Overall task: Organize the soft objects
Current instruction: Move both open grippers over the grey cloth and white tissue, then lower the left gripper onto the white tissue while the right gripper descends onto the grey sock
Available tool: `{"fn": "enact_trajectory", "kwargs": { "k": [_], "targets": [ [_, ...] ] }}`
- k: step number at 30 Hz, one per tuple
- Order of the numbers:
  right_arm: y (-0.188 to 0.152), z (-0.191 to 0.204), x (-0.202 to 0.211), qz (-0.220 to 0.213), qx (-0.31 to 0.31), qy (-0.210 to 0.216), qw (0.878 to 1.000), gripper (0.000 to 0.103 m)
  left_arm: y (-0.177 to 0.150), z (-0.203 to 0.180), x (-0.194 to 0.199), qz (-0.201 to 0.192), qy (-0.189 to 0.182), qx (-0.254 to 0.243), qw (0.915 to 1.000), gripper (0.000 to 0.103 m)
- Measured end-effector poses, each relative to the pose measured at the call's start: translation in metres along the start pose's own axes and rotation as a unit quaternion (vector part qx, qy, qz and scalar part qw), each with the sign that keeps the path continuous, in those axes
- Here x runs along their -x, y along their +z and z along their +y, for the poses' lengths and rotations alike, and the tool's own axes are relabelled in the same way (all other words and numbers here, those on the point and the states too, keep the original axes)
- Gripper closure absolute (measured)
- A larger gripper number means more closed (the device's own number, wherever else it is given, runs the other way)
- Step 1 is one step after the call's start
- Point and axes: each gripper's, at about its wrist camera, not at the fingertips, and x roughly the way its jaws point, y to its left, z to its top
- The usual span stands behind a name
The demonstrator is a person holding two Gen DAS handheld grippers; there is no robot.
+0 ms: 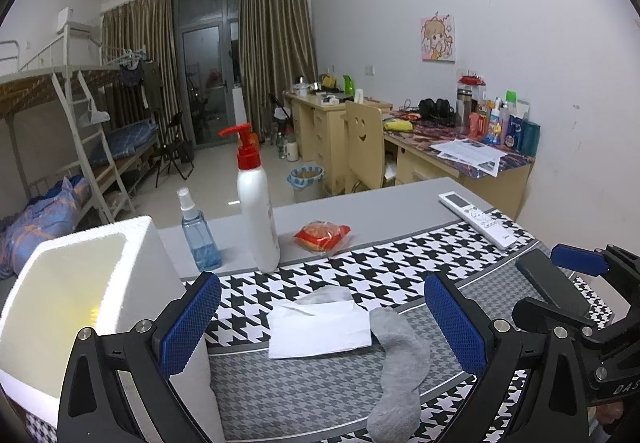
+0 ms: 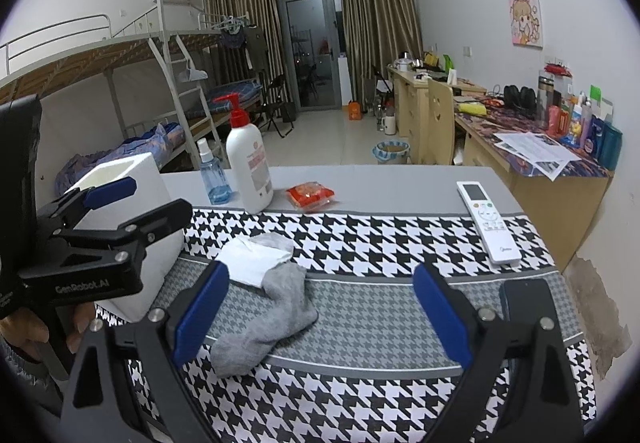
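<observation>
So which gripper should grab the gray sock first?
Probably the left gripper: the gray sock lies right between its open fingers. The right gripper is open too, but the sock sits toward its left finger.

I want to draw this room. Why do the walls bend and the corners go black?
Both wrist views use fisheye lenses: straight edges curve, corners go black. In the left wrist view the white box glows brightly inside. In the right wrist view the red snack packet looks slightly blurry.

On the table (image 1: 360, 211), a tissue (image 1: 320, 329) lies between box (image 1: 80, 283) and sock (image 1: 400, 363), bottles (image 1: 256, 199) behind.
</observation>
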Motion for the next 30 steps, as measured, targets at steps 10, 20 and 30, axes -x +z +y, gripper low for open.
{"fn": "enact_trajectory", "kwargs": {
  "k": [10,20,30],
  "targets": [
    [-0.004,-0.006,-0.009,0.014,-0.002,0.006,1.000,0.007,-0.005,-0.005,-0.017,0.018,0.011,-0.001,0.9998,0.001],
    [-0.009,-0.012,-0.022,0.035,-0.003,0.014,0.999,0.007,-0.009,-0.009,-0.039,0.044,0.015,-0.001,0.9989,0.001],
    [-0.012,-0.012,-0.035,0.051,-0.001,0.025,0.998,0.007,-0.014,-0.006,-0.058,0.065,0.024,0.000,0.9976,0.001]
  ]
}}
